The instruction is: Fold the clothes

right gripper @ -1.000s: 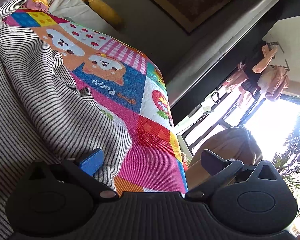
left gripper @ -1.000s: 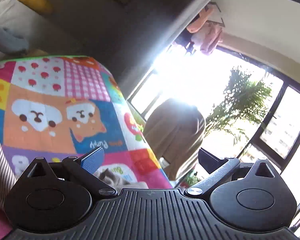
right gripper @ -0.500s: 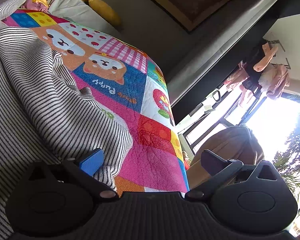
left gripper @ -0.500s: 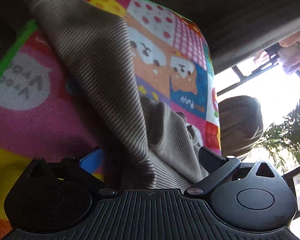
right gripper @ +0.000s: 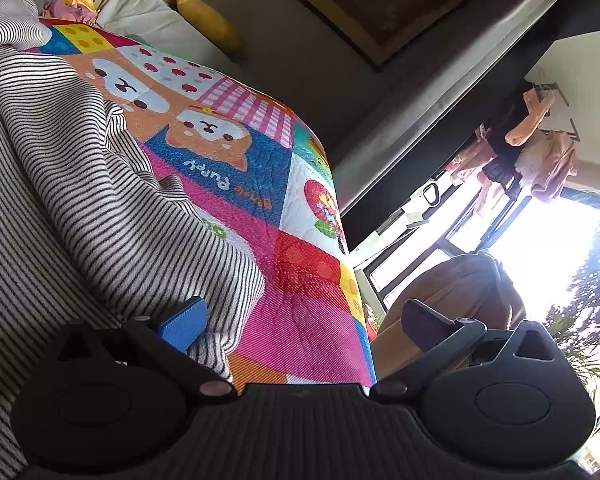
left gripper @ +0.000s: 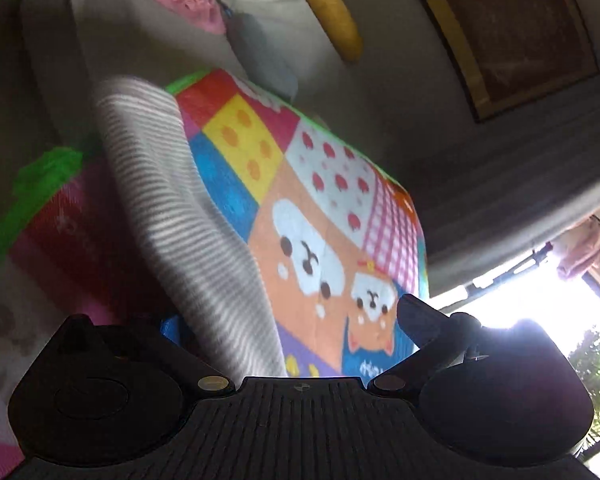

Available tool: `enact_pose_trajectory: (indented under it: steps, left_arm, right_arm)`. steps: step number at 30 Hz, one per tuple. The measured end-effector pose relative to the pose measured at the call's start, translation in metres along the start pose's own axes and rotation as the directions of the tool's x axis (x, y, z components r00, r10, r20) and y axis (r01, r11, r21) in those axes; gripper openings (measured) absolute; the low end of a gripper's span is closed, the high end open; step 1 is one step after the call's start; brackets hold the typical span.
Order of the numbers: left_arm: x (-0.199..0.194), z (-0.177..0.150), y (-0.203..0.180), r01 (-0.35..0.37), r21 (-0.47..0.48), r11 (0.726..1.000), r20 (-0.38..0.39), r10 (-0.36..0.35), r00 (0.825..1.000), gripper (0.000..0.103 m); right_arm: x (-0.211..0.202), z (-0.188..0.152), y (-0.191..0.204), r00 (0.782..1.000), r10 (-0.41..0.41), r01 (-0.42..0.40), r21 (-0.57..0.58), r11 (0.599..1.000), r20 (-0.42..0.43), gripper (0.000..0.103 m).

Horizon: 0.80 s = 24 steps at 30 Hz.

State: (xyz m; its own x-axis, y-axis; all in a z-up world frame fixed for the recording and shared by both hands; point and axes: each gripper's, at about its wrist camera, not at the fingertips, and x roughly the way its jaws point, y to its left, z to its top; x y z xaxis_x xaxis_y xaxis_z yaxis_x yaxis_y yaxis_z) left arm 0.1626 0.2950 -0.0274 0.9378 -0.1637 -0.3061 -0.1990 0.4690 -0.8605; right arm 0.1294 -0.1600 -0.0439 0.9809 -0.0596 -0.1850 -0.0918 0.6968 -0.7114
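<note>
I judged this to be the opening of the fold, with nothing yet gripped and the garment not laid flat. The striped top lay rumpled on the patchwork play mat, bunched toward the near left of the right wrist view, its hem corner resting just beside my right gripper. That gripper's jaws stood wide apart, the blue pad touching the hem but closing on nothing. In the left wrist view, which was blurred, a band of the same cloth ran from the far green-edged border of the mat down between the fingers of my left gripper; those jaws also stood spread, so the fabric passed through them without being pinched. A sofa with a yellow cushion sat beyond the mat, well apart from the work. As I read it, the next move called for each gripper to close on an edge of the top, one at the hem corner and one on the band, so that the cloth could be lifted and spread smooth before any crease was made
</note>
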Motion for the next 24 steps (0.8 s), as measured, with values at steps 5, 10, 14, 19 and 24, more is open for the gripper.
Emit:
enact_pose_trajectory:
  steps: [5, 10, 14, 19, 24]
  left_arm:
    - [0.008, 0.002, -0.048, 0.076, 0.224, 0.972, 0.028, -0.084, 0.996, 0.103]
    - [0.029, -0.067, -0.137, 0.427, 0.495, 0.757, -0.358, -0.27, 0.894, 0.103]
    - [0.021, -0.15, -0.159, 0.551, 0.602, 0.577, -0.58, -0.158, 0.799, 0.103]
    - [0.015, -0.19, -0.152, 0.489, 0.695, 0.528, -0.58, 0.009, 0.814, 0.103]
    - [0.012, -0.178, -0.144, 0.339, 0.793, 0.506, -0.458, 0.128, 0.88, 0.103]
  right_arm:
    - [0.0, 0.001, 0.0, 1.0, 0.001, -0.001, 0.0, 1.0, 0.0, 0.103]
    - [0.0, 0.0, -0.001, 1.0, 0.002, -0.002, 0.002, 1.0, -0.001, 0.103]
    - [0.003, 0.0, -0.004, 1.0, 0.023, -0.023, 0.02, 1.0, -0.016, 0.103]
    - [0.015, 0.002, -0.015, 0.992, 0.102, -0.097, 0.078, 0.992, -0.068, 0.103]
    - [0.023, 0.007, -0.037, 0.966, 0.24, -0.228, 0.11, 0.967, -0.102, 0.103]
